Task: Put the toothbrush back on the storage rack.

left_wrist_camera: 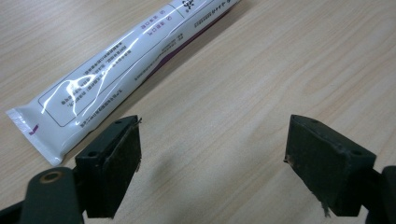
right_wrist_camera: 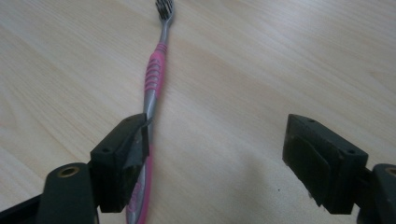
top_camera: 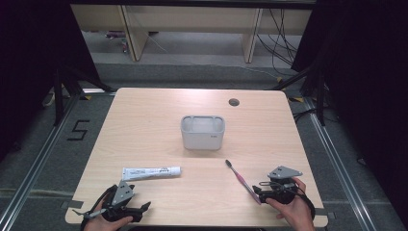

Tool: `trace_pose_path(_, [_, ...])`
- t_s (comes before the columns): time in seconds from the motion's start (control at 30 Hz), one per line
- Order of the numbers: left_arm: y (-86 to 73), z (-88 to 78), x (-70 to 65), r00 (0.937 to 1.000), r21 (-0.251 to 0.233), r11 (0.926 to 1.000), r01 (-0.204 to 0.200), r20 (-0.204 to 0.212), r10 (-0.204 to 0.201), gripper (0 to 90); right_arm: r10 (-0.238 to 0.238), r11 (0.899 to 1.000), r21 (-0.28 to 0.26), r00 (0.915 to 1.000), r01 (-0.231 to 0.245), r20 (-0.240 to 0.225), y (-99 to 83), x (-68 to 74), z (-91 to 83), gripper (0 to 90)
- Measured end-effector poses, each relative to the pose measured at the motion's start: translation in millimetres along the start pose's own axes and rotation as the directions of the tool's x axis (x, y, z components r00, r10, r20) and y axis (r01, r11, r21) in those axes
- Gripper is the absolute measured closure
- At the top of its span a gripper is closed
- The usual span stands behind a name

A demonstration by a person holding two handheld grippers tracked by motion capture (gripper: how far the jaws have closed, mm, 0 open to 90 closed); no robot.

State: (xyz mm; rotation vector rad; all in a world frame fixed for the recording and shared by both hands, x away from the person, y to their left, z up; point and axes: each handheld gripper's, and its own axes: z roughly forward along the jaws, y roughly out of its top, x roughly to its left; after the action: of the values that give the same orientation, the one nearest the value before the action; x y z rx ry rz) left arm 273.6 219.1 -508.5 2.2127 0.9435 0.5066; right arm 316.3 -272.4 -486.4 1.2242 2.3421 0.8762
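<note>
From the high view I saw the pale wooden tabletop [top_camera: 144,130] with a grey rectangular holder [top_camera: 202,132] standing upright near its middle, well apart from everything else. A white toothpaste tube [top_camera: 151,172] lay flat on the near left part, its crimped end toward the left edge, and a pink and grey toothbrush [top_camera: 242,181] lay flat on the near right part, bristle head pointing toward the holder. My left gripper [top_camera: 126,207] sat at the near left corner, just in front of the tube, held in a hand [top_camera: 108,222]; its fingers [left_wrist_camera: 112,168] stood wide apart with nothing between them, and in the left gripper view the tube [left_wrist_camera: 121,74] ran diagonally just beyond the left-side finger, which seemed to overlap the tube's crimped end, though I could not tell whether they touched. My right gripper [top_camera: 269,193] rested at the near right edge in the other hand [top_camera: 294,211], beside the toothbrush's handle end. Its fingers [right_wrist_camera: 123,158] were likewise spread open and empty; in the right gripper view the toothbrush [right_wrist_camera: 155,77] passed right alongside the left-side finger, its handle lying outside the gap on the bare wood. A small round cable port [top_camera: 234,102] showed near the far right of the tabletop.
</note>
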Motion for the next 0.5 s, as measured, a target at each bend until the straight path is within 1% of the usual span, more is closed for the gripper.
trace_pose_path(0.03, [0.2,-0.4,0.0,1.0000,0.010,1.0000,0.002,-0.001,-0.002,17.7,0.013,1.000,0.015,0.9998,-0.013,-0.012,0.6,1.0,-0.9,25.0])
trace_pose_path(0.07, [0.0,0.6,-0.4,0.9999,0.002,0.9999,0.010,0.001,-0.010,17.7,0.012,1.000,0.017,0.9999,-0.011,-0.011,0.9,1.2,-1.0,25.9])
trace_pose_path(0.13, [0.1,0.1,-0.5,0.9999,0.005,0.9999,0.010,-0.002,-0.010,17.7,0.012,1.000,0.016,0.9999,-0.011,-0.009,1.3,1.6,-1.1,26.5])
trace_pose_path(0.17, [0.1,0.1,-0.5,0.9999,0.004,0.9999,0.011,-0.001,-0.011,17.7,-0.005,1.000,0.013,1.0000,0.005,-0.005,2.5,0.2,-1.6,28.5])
trace_pose_path(0.2, [-0.3,2.1,-2.1,0.9991,-0.023,0.9988,0.042,-0.001,-0.042,17.7,-0.011,1.000,0.015,0.9999,0.011,-0.008,2.5,-0.3,-1.5,29.5])
trace_pose_path(0.23, [-0.3,2.1,-2.1,0.9991,-0.023,0.9988,0.042,-0.001,-0.042,17.7,-0.011,1.000,0.015,0.9999,0.011,-0.008,2.5,-0.3,-1.5,29.5])
trace_pose_path(0.27, [-0.8,2.7,-2.1,0.9989,-0.032,0.9984,0.047,0.000,-0.047,17.7,-0.015,1.000,0.014,0.9998,0.015,-0.010,5.4,-0.6,-3.4,32.4])
trace_pose_path(0.3, [-0.8,2.7,-2.0,0.9988,-0.033,0.9983,0.048,-0.001,-0.048,17.7,-0.025,1.000,0.019,0.9996,0.025,-0.010,6.7,-0.9,-4.3,33.3])
trace_pose_path(0.33, [-0.8,2.0,-1.1,0.9993,-0.023,0.9991,0.036,-0.002,-0.036,17.7,-0.034,0.999,0.019,0.9993,0.035,-0.013,8.1,-1.0,-4.7,34.0])
trace_pose_path(0.37, [-0.8,2.0,-1.1,0.9993,-0.023,0.9991,0.036,-0.002,-0.036,17.7,0.015,0.999,0.034,0.9995,-0.014,-0.028,10.0,3.6,-5.9,35.3])
trace_pose_path(0.4, [-0.7,1.4,-0.3,0.9996,-0.014,0.9995,0.027,-0.004,-0.027,17.7,0.015,0.999,0.034,0.9995,-0.014,-0.028,10.0,3.6,-5.9,35.3])
trace_pose_path(0.43, [-0.7,1.5,-0.2,0.9996,-0.014,0.9995,0.028,-0.004,-0.028,17.7,-0.042,0.999,0.032,0.9986,0.043,-0.032,12.0,0.9,-5.2,36.6])
trace_pose_path(0.47, [-0.5,1.1,0.3,0.9997,-0.007,0.9997,0.023,-0.007,-0.023,17.7,-0.038,0.998,0.053,0.9981,0.040,-0.048,16.0,4.1,-5.8,38.5])
trace_pose_path(0.5, [-0.5,1.1,0.3,0.9997,-0.007,0.9997,0.023,-0.007,-0.023,17.7,-0.062,0.997,0.047,0.9968,0.064,-0.051,16.9,3.6,-4.8,38.5])
